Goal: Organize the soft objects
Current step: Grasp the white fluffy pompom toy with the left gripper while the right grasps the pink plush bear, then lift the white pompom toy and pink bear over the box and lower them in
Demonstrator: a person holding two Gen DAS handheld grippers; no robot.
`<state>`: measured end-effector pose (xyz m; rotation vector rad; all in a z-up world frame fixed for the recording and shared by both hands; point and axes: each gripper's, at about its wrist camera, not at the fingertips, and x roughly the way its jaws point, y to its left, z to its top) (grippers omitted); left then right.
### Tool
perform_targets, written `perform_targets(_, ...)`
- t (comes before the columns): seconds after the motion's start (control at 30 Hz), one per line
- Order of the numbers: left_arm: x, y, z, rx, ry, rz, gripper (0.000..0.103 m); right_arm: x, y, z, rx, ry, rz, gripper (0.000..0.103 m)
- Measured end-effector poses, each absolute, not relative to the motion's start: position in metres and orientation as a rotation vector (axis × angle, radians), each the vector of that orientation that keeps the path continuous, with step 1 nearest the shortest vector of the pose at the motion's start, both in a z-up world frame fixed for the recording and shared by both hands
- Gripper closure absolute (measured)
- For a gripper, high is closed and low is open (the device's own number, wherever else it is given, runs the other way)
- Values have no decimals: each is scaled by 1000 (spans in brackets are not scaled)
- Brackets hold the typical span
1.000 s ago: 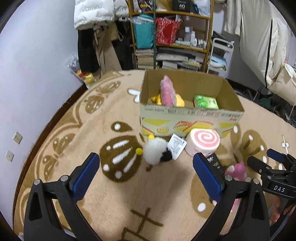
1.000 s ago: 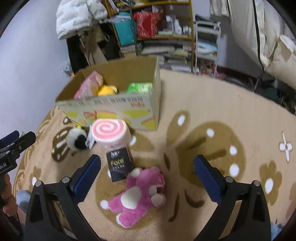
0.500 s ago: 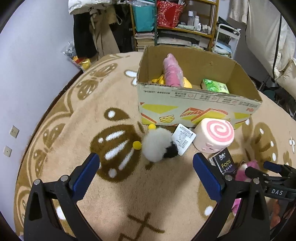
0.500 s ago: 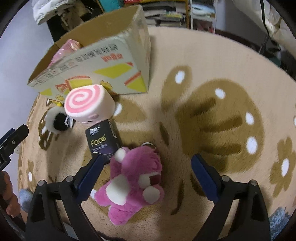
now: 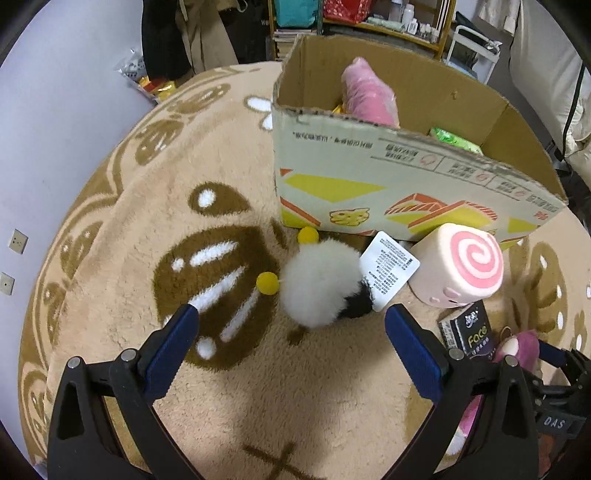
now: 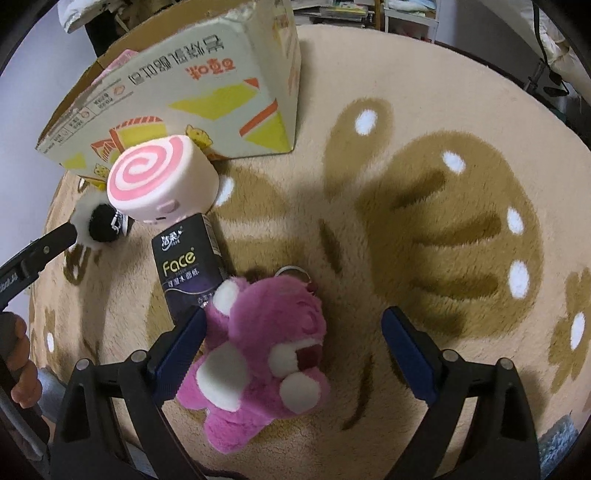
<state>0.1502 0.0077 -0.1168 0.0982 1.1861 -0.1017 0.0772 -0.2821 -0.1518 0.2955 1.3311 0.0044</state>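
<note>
A white fluffy toy (image 5: 317, 284) with yellow pom-poms and a paper tag lies on the carpet in front of the cardboard box (image 5: 369, 177). My left gripper (image 5: 291, 328) hangs open just above it, and the toy sits at the far edge of the gap. A pink plush bear (image 6: 266, 339) lies on its back between the fingers of my open right gripper (image 6: 295, 321). The left finger (image 6: 184, 339) is against the bear's side, the right finger well apart. A pink swirl roll cushion (image 6: 159, 184) and a black tissue pack (image 6: 188, 269) lie beside the bear.
The box holds a pink wrapped pack (image 5: 369, 92) and a green pack (image 5: 454, 140). A beige patterned carpet (image 6: 443, 221) covers the floor. A shelf (image 5: 369, 22) and hanging clothes stand behind the box, with a wall (image 5: 55, 129) on the left. A person's hand (image 6: 18, 365) shows at the right view's left edge.
Both grippers have sunk toward the carpet and tilted further down. The white toy has come close to the left fingers. The bear now lies between the right fingers.
</note>
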Motion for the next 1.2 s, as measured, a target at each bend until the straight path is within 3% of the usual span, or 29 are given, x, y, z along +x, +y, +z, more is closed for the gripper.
perform_targets(0.17,160,4,-129,99,1221,-137,3,76,-279,-158,300,1349,4,4)
perform_targets(0.3,170,5,-142,95,1236,-140,3,76,-274,-159,309,1354,12,11)
perform_targets(0.37,174,7,-147,81,1243,-148,3,75,-275,-161,321,1349,23,20)
perform_targets(0.43,179,9,-152,62,1247,-152,3,75,-279,-158,356,1346,59,38)
perform_targets(0.53,183,13,-158,35,1250,-154,6,75,-276,-159,363,1348,78,40)
perform_targets(0.73,183,13,-163,-24,1246,-210,34,74,-274,-155,349,1324,73,42)
perform_targets(0.8,181,10,-162,-16,1235,-229,53,72,-273,-150,323,1302,60,42)
perform_targets(0.87,179,7,-161,-6,1231,-239,60,74,-274,-143,300,1272,50,42)
perform_targets(1.2,168,7,-147,5,1190,-229,64,76,-276,-112,281,1106,46,42)
